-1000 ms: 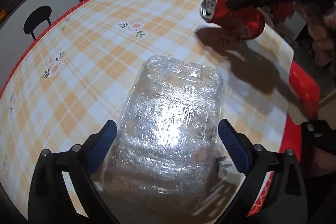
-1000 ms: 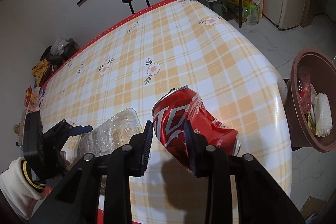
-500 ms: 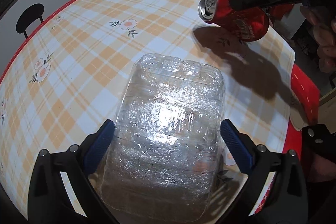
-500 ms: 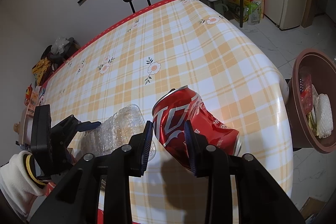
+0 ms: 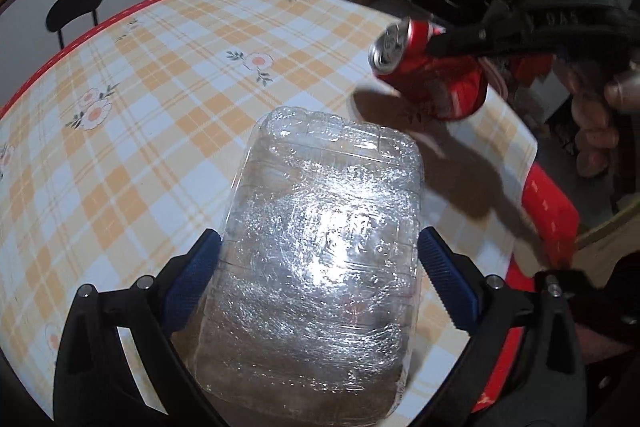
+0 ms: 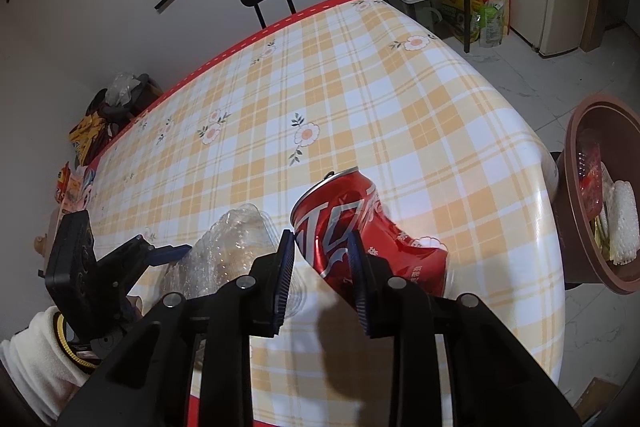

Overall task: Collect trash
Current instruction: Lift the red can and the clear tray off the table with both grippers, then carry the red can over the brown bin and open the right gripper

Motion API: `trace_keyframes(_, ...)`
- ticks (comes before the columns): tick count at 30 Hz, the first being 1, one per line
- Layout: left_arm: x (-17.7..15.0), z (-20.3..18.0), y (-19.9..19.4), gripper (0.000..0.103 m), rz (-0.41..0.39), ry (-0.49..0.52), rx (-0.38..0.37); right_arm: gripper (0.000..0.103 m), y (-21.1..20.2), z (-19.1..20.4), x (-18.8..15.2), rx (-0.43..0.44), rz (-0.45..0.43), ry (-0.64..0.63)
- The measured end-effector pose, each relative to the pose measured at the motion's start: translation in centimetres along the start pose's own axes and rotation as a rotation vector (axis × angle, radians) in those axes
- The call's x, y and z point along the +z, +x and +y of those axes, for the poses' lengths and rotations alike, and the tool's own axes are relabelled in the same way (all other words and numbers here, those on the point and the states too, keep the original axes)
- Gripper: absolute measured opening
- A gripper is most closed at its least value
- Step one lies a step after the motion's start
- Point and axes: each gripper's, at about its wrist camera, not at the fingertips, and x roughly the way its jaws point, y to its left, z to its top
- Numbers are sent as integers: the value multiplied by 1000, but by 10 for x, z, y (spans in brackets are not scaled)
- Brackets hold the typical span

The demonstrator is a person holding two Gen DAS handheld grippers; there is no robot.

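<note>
A dented red soda can (image 6: pixel 368 231), silver top tilted upward, sits raised above the plaid tabletop (image 6: pixel 360 87), pinched in the right claw (image 6: pixel 320 267), whose jaws are closing narrowly on it. Beside it, a clear, crinkled plastic container (image 5: pixel 320 267) lies near the tabletop's edge, held between the blue pads (image 5: pixel 192 279) of the widely spread left claw (image 5: pixel 320 283).

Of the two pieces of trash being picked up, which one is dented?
The red can between the right gripper pads is dented; its side is crumpled. The clear plastic container between the left gripper pads keeps its moulded shape.
</note>
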Motion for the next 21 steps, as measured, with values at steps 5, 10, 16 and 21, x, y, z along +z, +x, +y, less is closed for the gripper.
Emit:
trace_keyframes(5, -2, 6, -34, 97, -130, -139, -19, 25, -4, 3, 1, 26, -10, -6)
trace_keyframes(10, -2, 7, -58, 97, -221, -222, -19, 24, -9, 3, -2, 51, -19, 0)
trace_keyframes(16, 7, -3, -75, 97, -274, -229, -16, 24, -24, -3, -3, 82, -50, 22)
trace_keyframes(21, 21, -15, -85, 97, -303, -217, -10, 24, -45, -15, -2, 113, -93, 45)
